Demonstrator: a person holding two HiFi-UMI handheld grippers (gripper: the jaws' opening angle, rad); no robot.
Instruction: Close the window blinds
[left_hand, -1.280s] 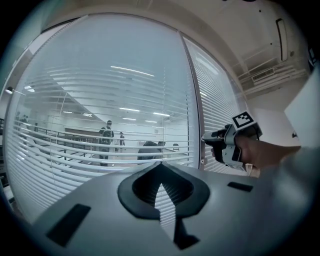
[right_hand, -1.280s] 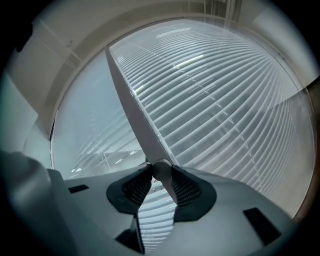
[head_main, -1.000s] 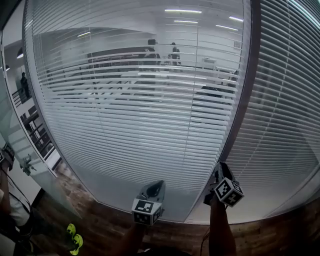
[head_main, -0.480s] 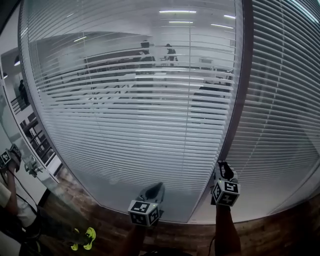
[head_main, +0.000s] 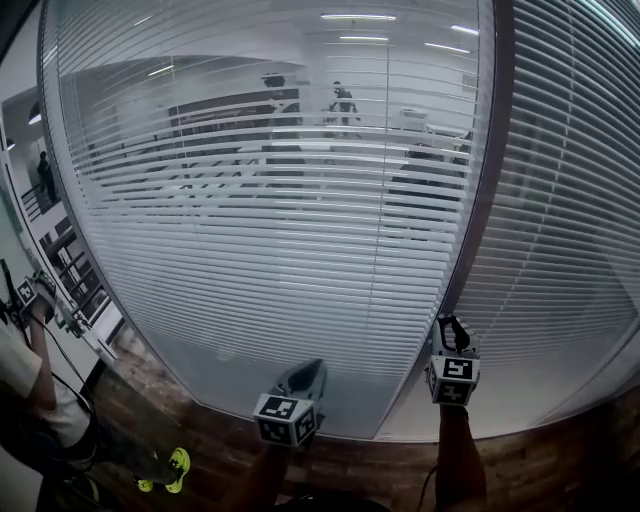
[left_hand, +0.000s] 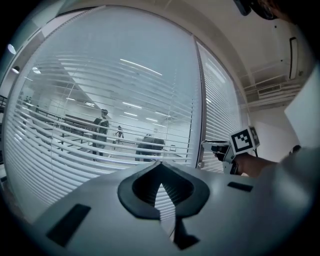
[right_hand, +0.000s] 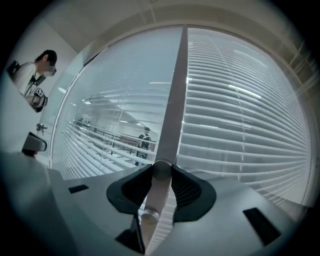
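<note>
The left blind (head_main: 280, 220) hangs behind glass with its white slats part open, so the room beyond shows through. The right blind (head_main: 570, 230) has flatter slats with little showing between them. A dark mullion (head_main: 482, 180) divides them. My right gripper (head_main: 450, 325) is low on this mullion, shut on a small round tilt knob (right_hand: 161, 170), with a second knob (right_hand: 150, 216) just below it. My left gripper (head_main: 312, 368) is held level before the left pane, shut and holding nothing. The left gripper view shows the right gripper (left_hand: 220, 148) at the mullion.
A person (head_main: 30, 370) in a white top and green shoes (head_main: 165, 468) stands at the far left, also seen as a person (right_hand: 35, 75) in the right gripper view. Wood flooring (head_main: 200, 440) runs along the base of the glass. Several people stand beyond the blind.
My right gripper has rolled on the knob; its marker cube now faces up squarely. The left gripper has barely shifted. The person at the left has moved further into view.
</note>
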